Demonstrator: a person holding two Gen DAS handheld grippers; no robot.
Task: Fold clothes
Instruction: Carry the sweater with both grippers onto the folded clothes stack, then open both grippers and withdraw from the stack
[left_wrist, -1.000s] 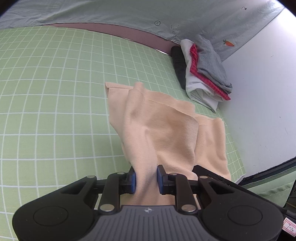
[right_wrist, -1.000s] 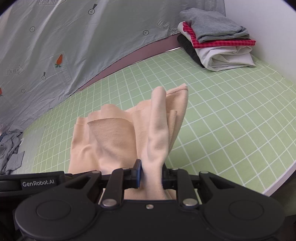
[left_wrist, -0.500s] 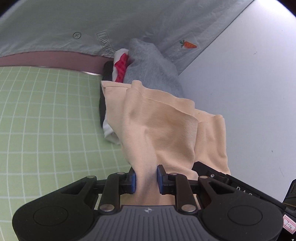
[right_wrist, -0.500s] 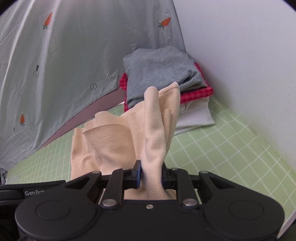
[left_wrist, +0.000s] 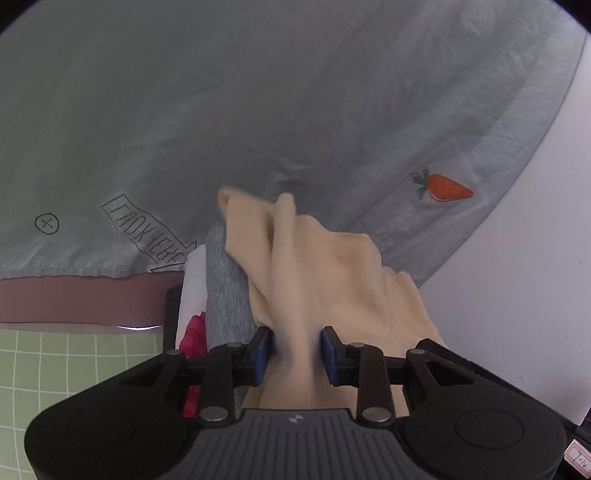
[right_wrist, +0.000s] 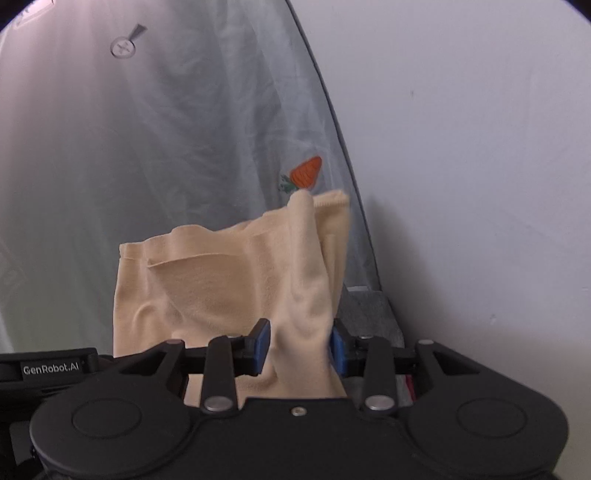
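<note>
I am seeing the peach garment bunching in soft folds, draping over the folded clothes pile, its hemmed edge standing up

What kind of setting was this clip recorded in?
Probably a home-style folding station: a green grid mat as work surface, a grey carrot-print sheet hung against a white wall, and a stack of folded clothes.
</note>
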